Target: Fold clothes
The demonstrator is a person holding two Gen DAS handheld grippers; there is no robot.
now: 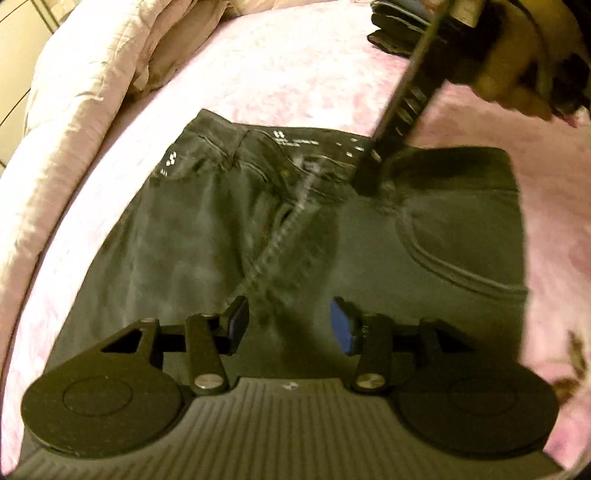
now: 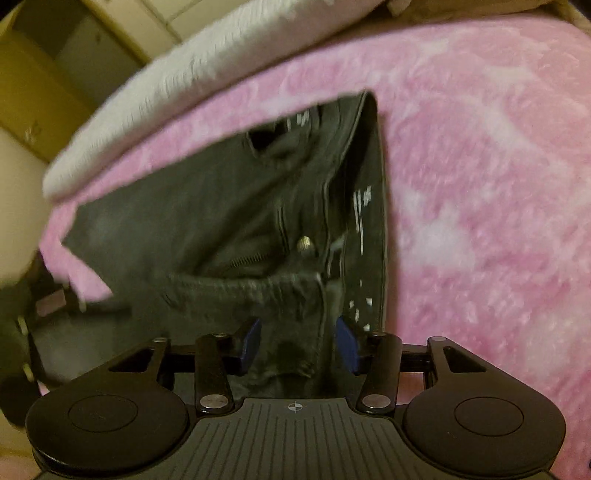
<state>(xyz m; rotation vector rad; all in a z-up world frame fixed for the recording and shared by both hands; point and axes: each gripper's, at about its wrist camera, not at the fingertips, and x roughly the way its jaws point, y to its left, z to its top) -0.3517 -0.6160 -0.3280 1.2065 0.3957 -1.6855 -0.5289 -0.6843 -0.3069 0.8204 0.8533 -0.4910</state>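
Dark grey jeans (image 1: 303,236) lie on a pink fuzzy blanket (image 1: 295,74), waistband away from me, fly open. My left gripper (image 1: 290,326) hovers open over the seat and crotch area, nothing between its blue pads (image 1: 236,325). The right gripper shows in the left wrist view as a black finger (image 1: 399,110) pressed down at the waistband. In the right wrist view the right gripper (image 2: 299,345) is open above a bunched fold of the jeans (image 2: 258,221) near the fly and button (image 2: 303,242); cloth lies between the pads but they do not pinch it.
A pale folded duvet (image 1: 92,92) lies along the bed's left edge. Dark folded clothes (image 1: 402,26) sit at the far side. A hand (image 1: 517,66) holds the right gripper. Cabinets (image 2: 55,74) stand beyond the bed.
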